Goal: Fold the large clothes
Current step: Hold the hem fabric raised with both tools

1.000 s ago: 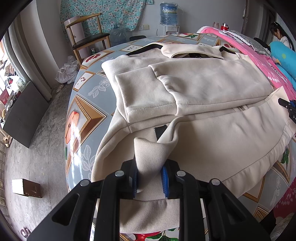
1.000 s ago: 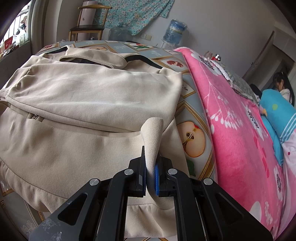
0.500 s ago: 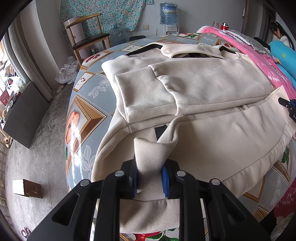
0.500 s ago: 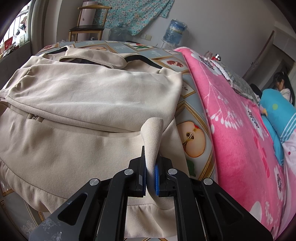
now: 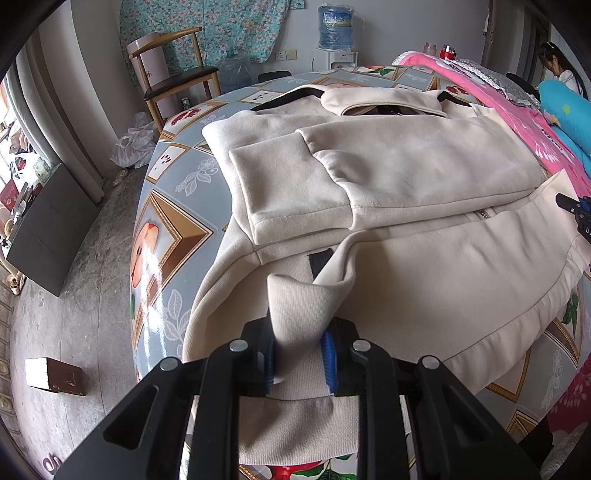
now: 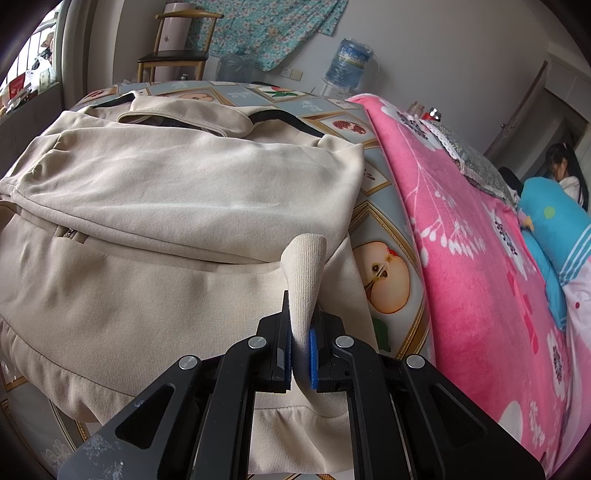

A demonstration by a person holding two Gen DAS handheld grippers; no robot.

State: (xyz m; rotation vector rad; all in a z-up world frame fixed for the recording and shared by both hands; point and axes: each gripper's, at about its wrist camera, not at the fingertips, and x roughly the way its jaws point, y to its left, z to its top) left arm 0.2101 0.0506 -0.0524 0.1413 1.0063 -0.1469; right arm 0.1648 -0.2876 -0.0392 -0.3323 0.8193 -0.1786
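No legible text, label, brand, number or sign anywhere.

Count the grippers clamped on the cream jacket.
2. The left gripper pinches the hem of the jacket at its near left corner; the right gripper pinches the near right corner.

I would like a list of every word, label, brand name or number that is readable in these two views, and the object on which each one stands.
No text reads clearly in either view.
Water bottle: the label has print, too blurred to read.
Pink blanket: dark character-like marks, not legible.
Pale cylinder behind the chair: a small dark mark, too small to read.
Cream jacket: no print visible.
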